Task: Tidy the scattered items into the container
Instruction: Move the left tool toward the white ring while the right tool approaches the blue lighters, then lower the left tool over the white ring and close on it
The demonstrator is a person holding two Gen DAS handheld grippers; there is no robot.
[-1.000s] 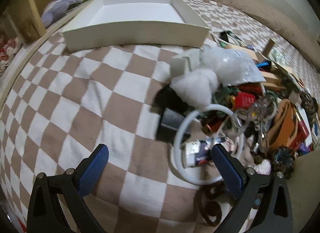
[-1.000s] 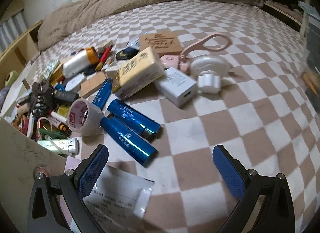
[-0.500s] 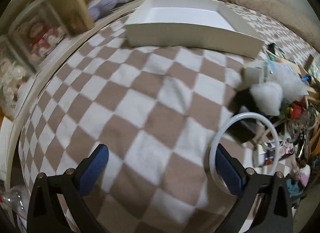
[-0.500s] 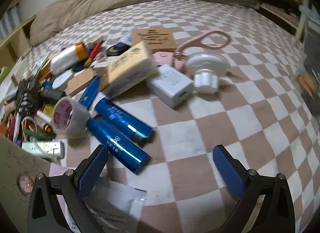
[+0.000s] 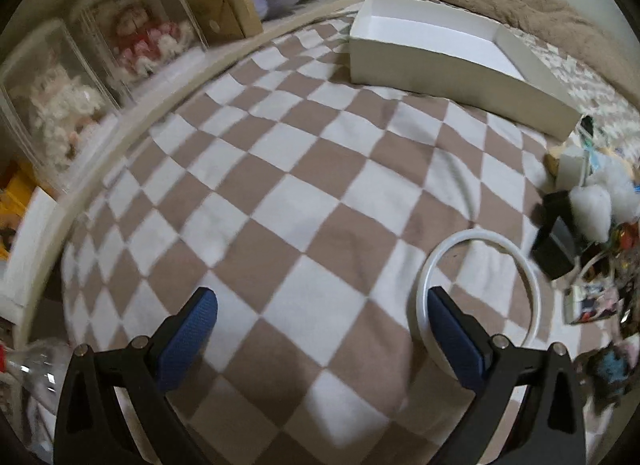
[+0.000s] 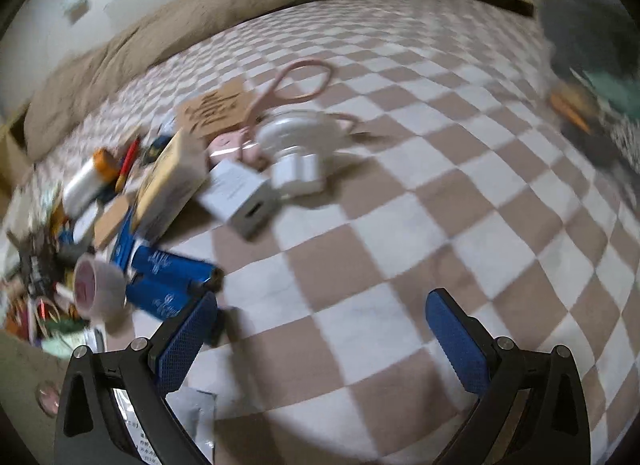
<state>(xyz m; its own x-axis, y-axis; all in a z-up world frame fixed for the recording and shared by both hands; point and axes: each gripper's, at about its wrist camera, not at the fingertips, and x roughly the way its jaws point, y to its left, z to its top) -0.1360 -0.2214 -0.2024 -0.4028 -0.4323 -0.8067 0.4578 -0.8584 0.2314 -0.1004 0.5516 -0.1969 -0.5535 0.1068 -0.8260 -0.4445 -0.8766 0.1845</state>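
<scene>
**Operator:** While both tools sit low over the bed, what does your left gripper [image 5: 320, 329] have?

**Technician:** Your left jaws are spread wide and clamp nothing. The right-hand finger [image 5: 456, 339] sits inside a white ring [image 5: 480, 289], which lies flat on the checkered blanket [image 5: 280, 185]; whether the pad touches the ring cannot be told. Beyond the ring, at the right edge, you see a black box [image 5: 554, 241] beside white fluff [image 5: 592, 209] at the edge of the clutter. Farther off, the white container [image 5: 448, 69] rests on the blanket with nothing visible inside, well apart from the ring.

**Operator:** And your right gripper [image 6: 320, 329]?

**Technician:** Your right jaws are equally wide apart and grip nothing. Just beyond the left finger [image 6: 184, 339] lie two blue tubes [image 6: 168, 277], with a tape roll [image 6: 94, 289] beside them. Farther on, a white charger box [image 6: 240, 197] lies near a white clip fan [image 6: 296, 145], a yellow box [image 6: 172, 181] and a pink looped strap [image 6: 296, 81]. The picture is motion-blurred, so finer detail cannot be told.
</scene>
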